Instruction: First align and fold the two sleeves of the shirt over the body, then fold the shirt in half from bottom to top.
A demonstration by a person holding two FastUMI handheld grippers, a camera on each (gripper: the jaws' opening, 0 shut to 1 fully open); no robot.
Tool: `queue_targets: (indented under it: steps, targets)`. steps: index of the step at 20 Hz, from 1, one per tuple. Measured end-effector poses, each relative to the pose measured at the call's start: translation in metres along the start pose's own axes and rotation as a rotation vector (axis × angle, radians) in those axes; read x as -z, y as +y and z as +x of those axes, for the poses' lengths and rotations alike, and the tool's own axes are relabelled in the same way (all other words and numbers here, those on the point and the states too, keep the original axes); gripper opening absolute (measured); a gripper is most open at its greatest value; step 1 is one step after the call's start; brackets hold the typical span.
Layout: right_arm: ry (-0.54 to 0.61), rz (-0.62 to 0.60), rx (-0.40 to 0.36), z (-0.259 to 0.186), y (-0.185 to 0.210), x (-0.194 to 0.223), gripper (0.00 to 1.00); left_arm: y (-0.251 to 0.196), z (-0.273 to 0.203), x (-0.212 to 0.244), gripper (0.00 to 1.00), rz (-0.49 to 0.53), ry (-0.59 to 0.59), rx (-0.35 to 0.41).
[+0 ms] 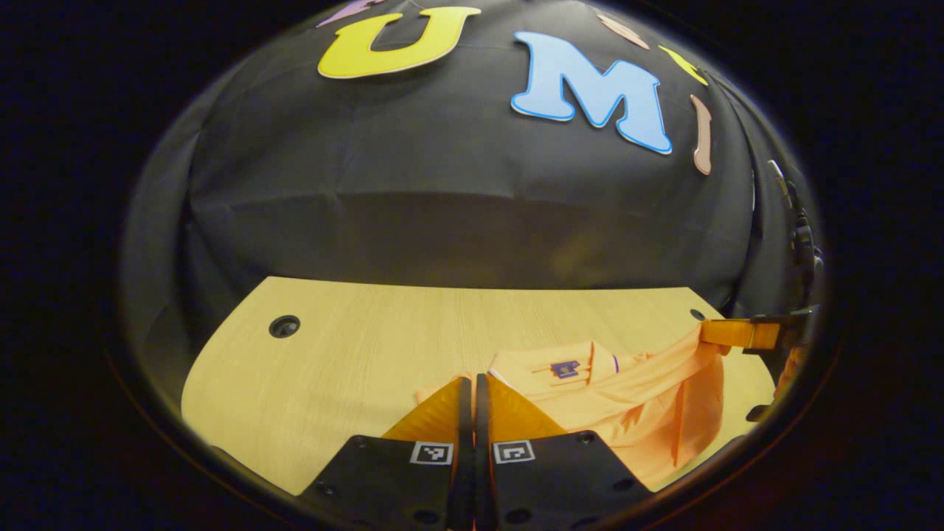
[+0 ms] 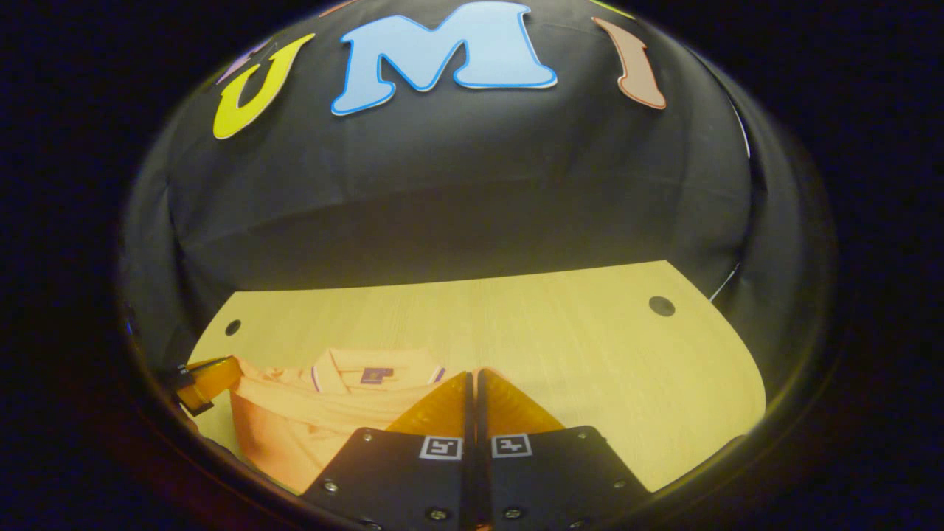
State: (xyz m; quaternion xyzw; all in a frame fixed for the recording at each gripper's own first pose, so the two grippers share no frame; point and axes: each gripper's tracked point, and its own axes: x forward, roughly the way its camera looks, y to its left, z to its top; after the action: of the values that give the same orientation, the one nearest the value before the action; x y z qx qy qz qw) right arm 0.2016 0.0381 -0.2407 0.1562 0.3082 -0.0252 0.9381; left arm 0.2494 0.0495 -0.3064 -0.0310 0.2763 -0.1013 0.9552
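Fabric first: the soft orange polo shirt with a purple chest patch (image 1: 634, 398) lies on the pale wood-grain table (image 1: 346, 339), collar toward the far wall. In the left gripper view the left gripper (image 1: 473, 402) has its fingers pressed together at the shirt's near edge, though I can't tell if any cloth is pinched between them. The shirt spreads off to its right, where the other gripper lifts a bit of fabric. In the right gripper view the right gripper (image 2: 472, 398) is also closed, with the shirt (image 2: 324, 413) off to its left. Both sit about equally close, one per side, so I'd guess it's a sleeve fold. No containers anywhere.
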Motion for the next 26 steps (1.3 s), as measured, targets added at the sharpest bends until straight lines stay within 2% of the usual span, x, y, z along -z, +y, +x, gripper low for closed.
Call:
queue_targets:
  steps: [7, 11, 15, 19, 20, 22, 23, 24, 25, 26]
  targets:
    - [0.001, -0.025, 0.058, 0.026, -0.004, 0.006, 0.00, 0.009, 0.029, 0.009, 0.06, 0.037, 0.001, -0.026]
    - [0.013, -0.061, 0.062, 0.033, -0.001, 0.016, 0.01, 0.017, 0.038, 0.014, 0.06, 0.025, 0.011, -0.088]
    - [-0.009, -0.122, 0.030, 0.028, 0.011, 0.016, 0.04, 0.020, 0.034, 0.022, 0.07, 0.058, 0.024, -0.142]
    - [-0.030, -0.161, 0.033, 0.016, 0.011, 0.014, 0.06, 0.016, 0.026, 0.021, 0.10, 0.079, 0.029, -0.138]
    - [-0.034, -0.163, 0.039, 0.011, 0.010, 0.013, 0.08, 0.012, 0.025, 0.023, 0.17, 0.076, 0.036, -0.125]
    - [-0.040, -0.156, 0.043, 0.003, 0.009, 0.013, 0.15, 0.008, 0.019, 0.027, 0.20, 0.078, 0.043, -0.115]
    - [-0.039, -0.146, 0.047, -0.002, 0.009, 0.014, 0.22, 0.004, 0.013, 0.024, 0.23, 0.079, 0.035, -0.103]
    - [-0.044, -0.135, 0.044, -0.009, 0.008, 0.014, 0.25, 0.000, 0.007, 0.022, 0.28, 0.077, 0.022, -0.093]
    - [-0.052, -0.127, 0.039, -0.015, 0.009, 0.012, 0.33, -0.004, -0.002, 0.020, 0.34, 0.076, 0.009, -0.088]
    - [-0.059, -0.121, 0.034, -0.023, 0.008, 0.011, 0.47, -0.007, -0.009, 0.014, 0.42, 0.072, -0.007, -0.085]
